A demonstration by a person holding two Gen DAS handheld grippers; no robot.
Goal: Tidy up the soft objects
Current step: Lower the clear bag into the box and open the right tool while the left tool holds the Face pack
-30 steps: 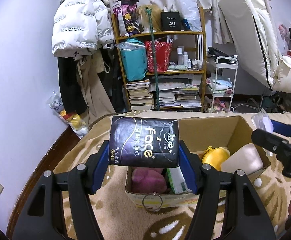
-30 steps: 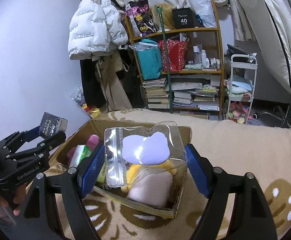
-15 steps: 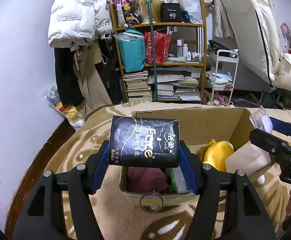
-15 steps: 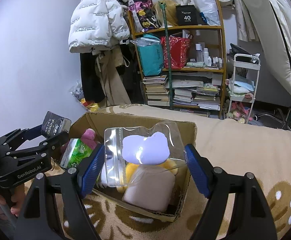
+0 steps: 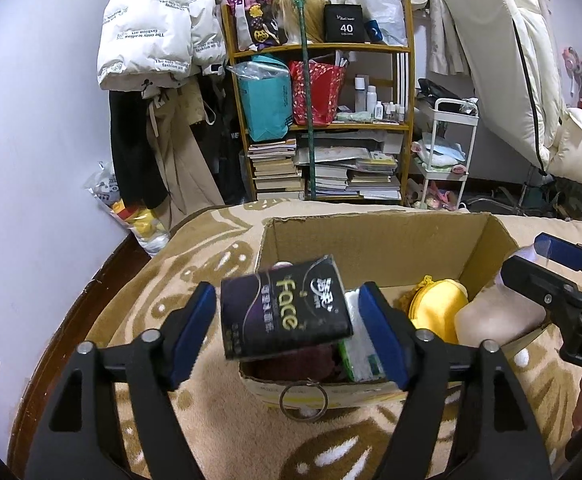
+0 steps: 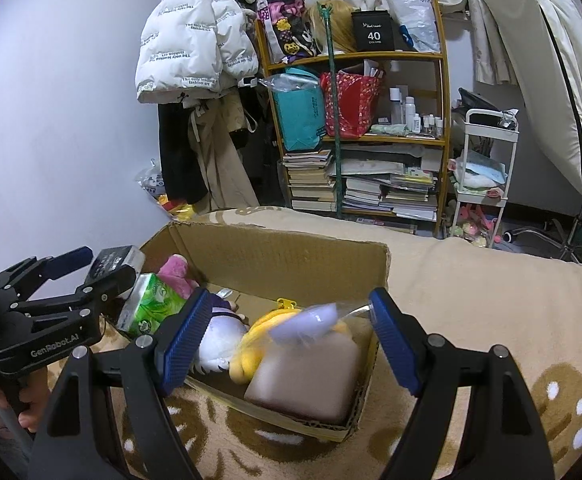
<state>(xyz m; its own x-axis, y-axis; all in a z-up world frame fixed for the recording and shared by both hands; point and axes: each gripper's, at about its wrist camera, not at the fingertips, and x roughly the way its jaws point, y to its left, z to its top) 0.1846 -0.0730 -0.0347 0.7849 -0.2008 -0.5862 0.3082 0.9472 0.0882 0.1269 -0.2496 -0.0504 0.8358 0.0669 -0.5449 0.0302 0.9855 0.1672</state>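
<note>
My left gripper (image 5: pixel 287 300) hangs over the near left corner of the open cardboard box (image 5: pixel 371 232), and its jaws are opening. The black tissue pack (image 5: pixel 287 312) sits tilted between the pads with a gap on each side. From the right wrist view, the left gripper (image 6: pixel 109 268) shows the pack (image 6: pixel 117 258) at its tips. My right gripper (image 6: pixel 289 296) stands wide above the box's right end. The clear zip bag with a lilac piece (image 6: pixel 311 320) is blurred low between the pads, clear of the left one, over a yellow plush (image 6: pixel 259 340) and a beige cushion (image 6: pixel 307 384).
Inside the box (image 6: pixel 283 256) lie a pink plush (image 6: pixel 175 270), a green tissue pack (image 6: pixel 151 308) and a white-and-purple plush (image 6: pixel 219 336). The box rests on a beige patterned blanket (image 6: pixel 491 320). Behind stand a crowded bookshelf (image 5: pixel 331 120), hanging coats (image 5: pixel 151 40) and a white cart (image 5: pixel 447 148).
The left jaws have widened and the black pack has tipped and sunk toward the box. The clear bag, earlier stretched between the right pads, has dropped lower and is blurred.
</note>
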